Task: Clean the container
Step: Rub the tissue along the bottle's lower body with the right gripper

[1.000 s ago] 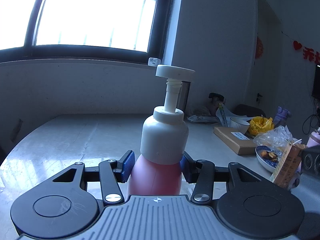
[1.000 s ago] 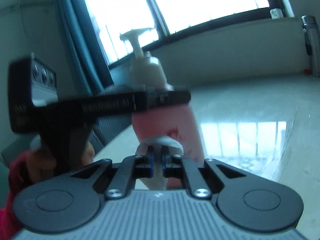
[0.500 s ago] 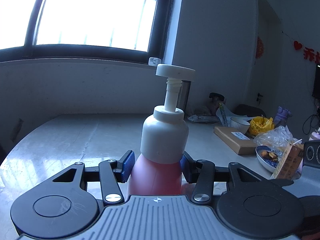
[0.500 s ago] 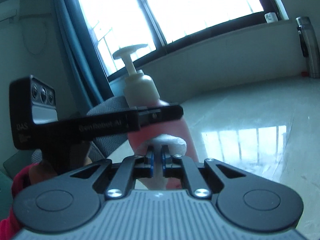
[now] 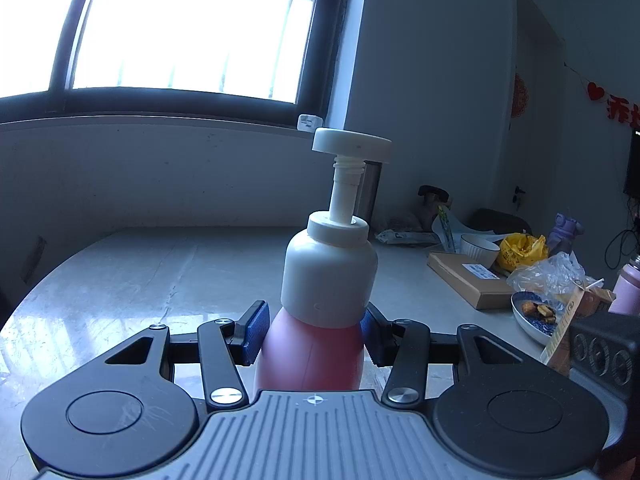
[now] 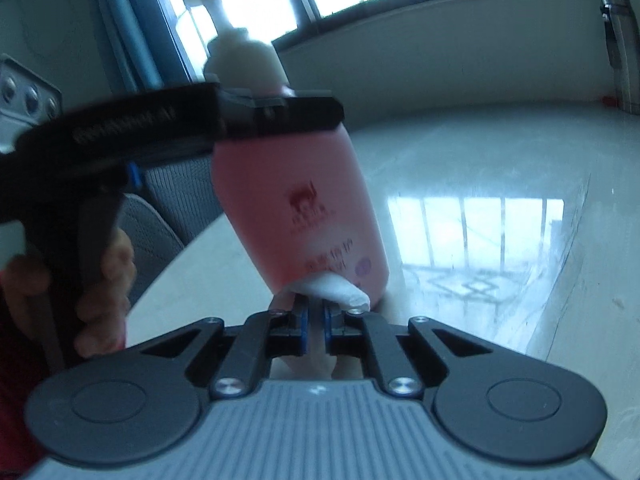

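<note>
Left wrist view
Left hand-held gripper (image 5: 312, 330): pinching the pink bottle (image 5: 310, 356) just under its white pump top, same as before.
Right edge: the other tool's black box has come closer.
Far right of worktop (image 5: 132, 276): cardboard box (image 5: 470, 280), bowl (image 5: 480, 245), yellow bag (image 5: 522, 250).

Right wrist view
Right hand-held gripper (image 6: 315, 320): pressed together on a white wipe (image 6: 334, 290).
Wipe: touching the bottle's low part, nearer than before.
Bottle (image 6: 296, 200): tilted, near the worktop's (image 6: 500, 160) left edge.
Writing: red logo, too blurry to read.

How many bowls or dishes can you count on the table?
2: a white bowl behind the cardboard box, and a blue-rimmed dish of food nearer, at the right edge. Others may be hidden behind clutter.
</note>
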